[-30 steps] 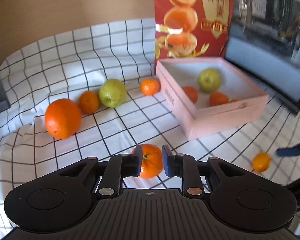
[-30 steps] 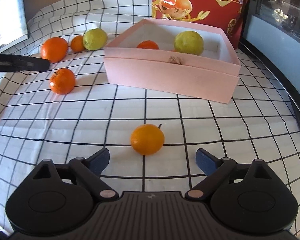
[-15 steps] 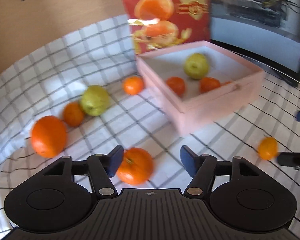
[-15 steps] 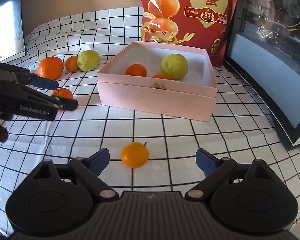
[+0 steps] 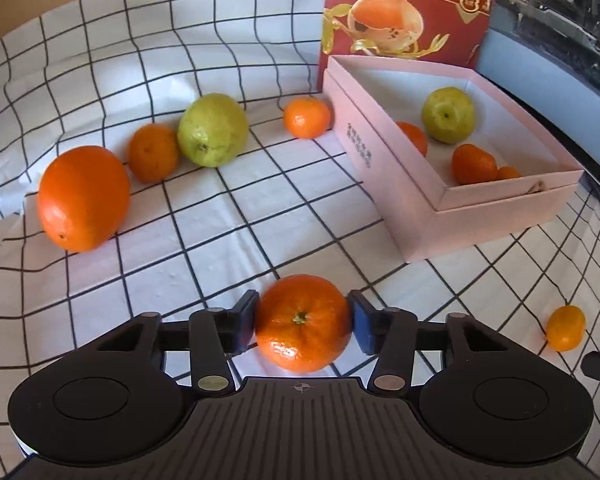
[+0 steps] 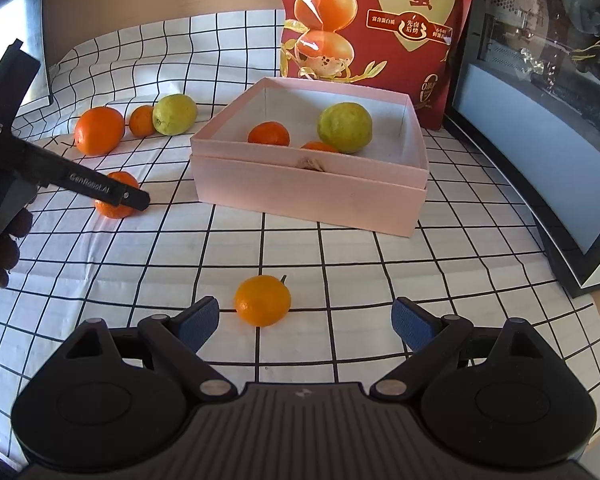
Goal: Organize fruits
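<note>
We are closing our left gripper (image 5: 303,322) around a mandarin (image 5: 303,323) lying on the checked cloth (image 5: 228,216); its jaws have just been narrowing, and both blue pads (image 5: 246,322) are now sitting against the fruit's sides. Beyond it, a large orange (image 5: 83,197), a smaller orange (image 5: 153,153) and a green fruit (image 5: 213,129) are lying in a row. The pink box (image 5: 440,216) on the right is holding a green fruit and three orange ones.
</note>
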Motion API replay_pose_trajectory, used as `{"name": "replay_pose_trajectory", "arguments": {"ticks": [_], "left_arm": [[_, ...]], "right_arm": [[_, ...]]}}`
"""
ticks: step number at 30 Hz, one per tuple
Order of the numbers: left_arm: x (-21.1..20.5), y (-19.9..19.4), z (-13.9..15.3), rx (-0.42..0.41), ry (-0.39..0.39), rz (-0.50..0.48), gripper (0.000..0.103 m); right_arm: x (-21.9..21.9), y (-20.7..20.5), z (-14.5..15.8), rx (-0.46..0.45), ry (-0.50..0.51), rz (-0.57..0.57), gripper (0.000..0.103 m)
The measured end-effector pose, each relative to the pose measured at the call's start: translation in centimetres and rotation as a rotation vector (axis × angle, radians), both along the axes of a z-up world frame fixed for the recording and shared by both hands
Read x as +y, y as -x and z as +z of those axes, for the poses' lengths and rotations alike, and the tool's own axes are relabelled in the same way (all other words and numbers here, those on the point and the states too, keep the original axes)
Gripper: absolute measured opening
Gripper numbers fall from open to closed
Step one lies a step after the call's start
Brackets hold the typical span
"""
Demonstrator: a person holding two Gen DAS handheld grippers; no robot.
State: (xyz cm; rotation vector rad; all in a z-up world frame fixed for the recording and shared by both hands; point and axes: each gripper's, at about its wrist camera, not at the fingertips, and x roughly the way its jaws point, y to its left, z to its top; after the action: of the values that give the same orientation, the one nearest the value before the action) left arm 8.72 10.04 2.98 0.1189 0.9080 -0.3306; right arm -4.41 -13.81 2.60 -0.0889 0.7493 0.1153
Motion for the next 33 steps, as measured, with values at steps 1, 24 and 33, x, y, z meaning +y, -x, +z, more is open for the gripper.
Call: {"name": "replay_pose_trajectory", "arguments": {"ticks": [1, 24, 33], "left_arm": [[-0.1, 0.2, 0.1, -0.008, -0.009, 0.006, 0.053], [0.6, 10.0, 0.6, 0.1, 0.224, 0.069, 0.053], [0.5, 10.3, 0.6, 0.095, 0.213, 0.071, 0.053]], "right_arm": [[0.0, 0.0, 0.0, 0.001, 0.001, 0.0, 0.094], [2.2, -2.3, -1.9, 0.082, -0.058, 0.106, 0.065], [1.3, -2.0, -2.0, 0.058, -0.038, 0.078, 0.055]]}}
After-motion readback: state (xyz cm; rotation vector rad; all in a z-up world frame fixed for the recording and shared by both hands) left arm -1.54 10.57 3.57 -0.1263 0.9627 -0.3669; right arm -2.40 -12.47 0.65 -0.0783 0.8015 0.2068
